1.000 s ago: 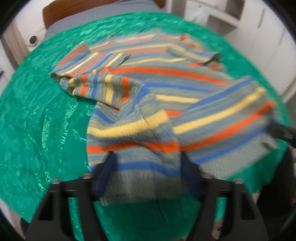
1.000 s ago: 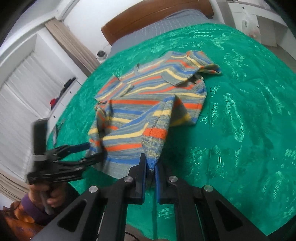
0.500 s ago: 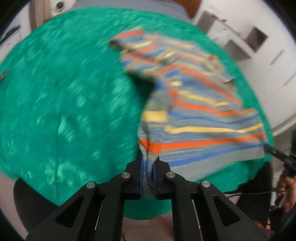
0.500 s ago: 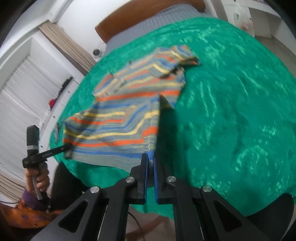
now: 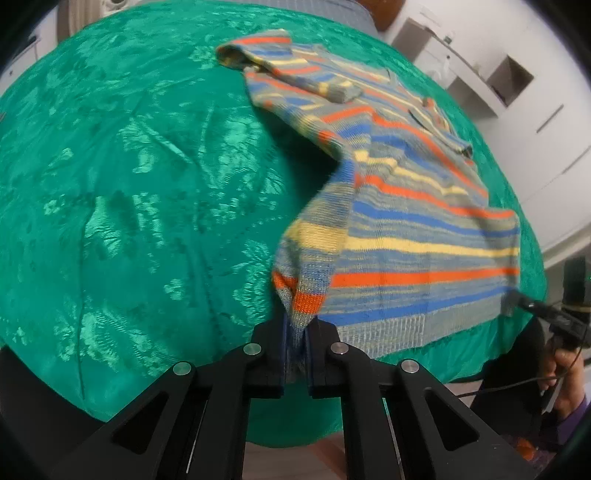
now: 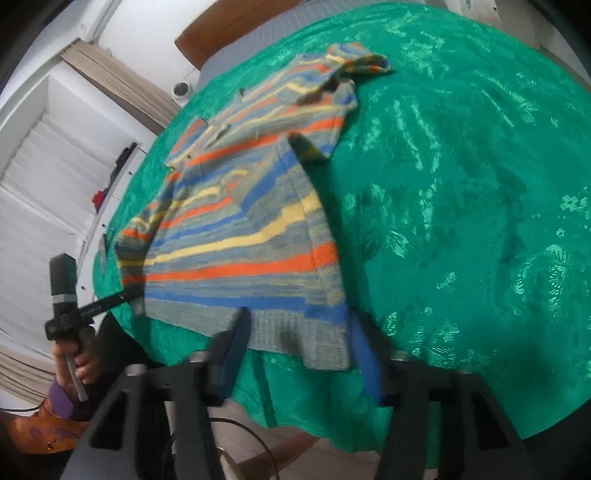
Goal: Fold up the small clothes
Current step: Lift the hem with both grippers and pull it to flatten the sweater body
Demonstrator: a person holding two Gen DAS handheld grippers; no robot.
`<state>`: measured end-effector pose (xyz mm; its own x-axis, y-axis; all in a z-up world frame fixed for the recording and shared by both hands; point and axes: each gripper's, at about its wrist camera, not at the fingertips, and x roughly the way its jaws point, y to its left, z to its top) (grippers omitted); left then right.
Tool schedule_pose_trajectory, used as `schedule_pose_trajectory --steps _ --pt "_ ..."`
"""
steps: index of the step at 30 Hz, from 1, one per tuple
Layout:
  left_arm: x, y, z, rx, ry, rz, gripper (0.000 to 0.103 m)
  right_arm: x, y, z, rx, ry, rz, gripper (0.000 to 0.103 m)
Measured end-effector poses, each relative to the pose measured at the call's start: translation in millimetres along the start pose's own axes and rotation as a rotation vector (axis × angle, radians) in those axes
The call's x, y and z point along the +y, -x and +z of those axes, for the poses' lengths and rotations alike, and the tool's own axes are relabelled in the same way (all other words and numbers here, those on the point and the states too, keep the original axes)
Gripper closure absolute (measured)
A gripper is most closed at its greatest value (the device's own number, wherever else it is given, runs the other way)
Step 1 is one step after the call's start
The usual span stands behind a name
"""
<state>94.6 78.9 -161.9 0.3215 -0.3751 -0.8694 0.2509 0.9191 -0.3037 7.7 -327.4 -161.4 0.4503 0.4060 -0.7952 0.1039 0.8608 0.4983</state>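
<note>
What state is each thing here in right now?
Striped sweater: lying mostly flat on the green bedcover, far sleeve bunched, near hem corner lifted.
Left hand-held gripper: shut on the sweater's hem corner.
Right hand-held gripper: jaws open, hem between them.

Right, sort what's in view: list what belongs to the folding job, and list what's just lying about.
Belongs to the job:
striped sweater
left gripper, clamped on the sweater's hem
right gripper, at the hem's other corner
green bedspread, the folding surface

Just lying about:
wooden headboard
curtain
white shelf unit
</note>
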Motion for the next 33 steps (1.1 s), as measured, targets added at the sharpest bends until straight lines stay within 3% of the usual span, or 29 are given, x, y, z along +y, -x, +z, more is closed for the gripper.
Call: schedule_pose_trajectory --steps 3,6,9,11,15,16,17,18,19,20,21,22,24,25,26,28,33 --pt "11.5 17.3 -4.2 0.012 0.042 -0.064 0.098 2.6 29.1 -2.0 -0.022 0.009 0.004 0.098" --pt "21.2 29.8 -13.9 0.066 0.068 -0.107 0.098 7.8 50.8 -10.6 0.027 0.02 -0.014 0.098" --pt "23.0 18.7 -23.1 0.114 0.07 -0.063 0.099 -3.3 40.5 -22.0 0.092 -0.01 -0.077 0.098" --pt "20.9 3.0 -26.7 0.132 0.047 0.017 0.1 -13.2 23.2 -27.5 0.119 -0.037 -0.118 0.098" --pt "28.5 -4.7 -31.3 0.122 0.085 -0.028 0.097 -18.6 -0.2 -29.9 0.123 -0.064 -0.129 0.098" --pt "30.1 -1.7 -32.5 0.112 0.088 -0.043 0.092 -16.3 -0.6 -28.7 0.116 -0.06 -0.13 0.097" --pt "32.4 2.5 -33.9 0.101 0.091 -0.064 0.076 -15.6 -0.3 -27.7 0.113 -0.061 -0.126 0.094" --pt "34.8 6.5 -35.6 0.091 0.093 -0.083 0.067 -15.2 1.4 -27.0 0.112 -0.061 -0.129 0.091" --pt "36.2 10.6 -36.1 0.077 0.097 -0.102 0.051 -15.1 2.2 -26.5 0.115 -0.061 -0.131 0.085" --pt "36.8 14.5 -36.7 0.058 0.099 -0.113 0.041 -14.6 2.2 -26.4 0.114 -0.059 -0.127 0.07" --pt "36.0 16.6 -36.2 0.045 0.095 -0.111 0.04 -14.4 2.7 -25.1 0.111 -0.055 -0.113 0.062" --pt "34.3 15.8 -34.9 0.044 0.081 -0.101 0.04 -12.8 3.4 -24.0 0.109 -0.046 -0.105 0.06" --pt "27.3 5.3 -32.5 0.065 0.047 -0.055 0.043 -12.0 -0.1 -22.1 0.108 -0.031 -0.111 0.059" --pt "24.1 0.3 -31.4 0.077 0.033 -0.031 0.064 -11.6 -3.1 -21.1 0.111 -0.029 -0.11 0.059" --pt "22.9 -5.7 -31.7 0.097 0.018 0.004 0.1 -12.3 -6.2 -20.9 0.117 -0.024 -0.107 0.061" --pt "24.4 -14.9 -32.0 0.129 0.034 0.034 0.099 -12.4 -10.7 -21.1 0.142 0.001 -0.166 0.098" --pt "26.3 0.7 -37.8 0.11 0.012 0.099 0.1 -3.8 1.0 -23.0 0.166 0.035 -0.255 0.099"
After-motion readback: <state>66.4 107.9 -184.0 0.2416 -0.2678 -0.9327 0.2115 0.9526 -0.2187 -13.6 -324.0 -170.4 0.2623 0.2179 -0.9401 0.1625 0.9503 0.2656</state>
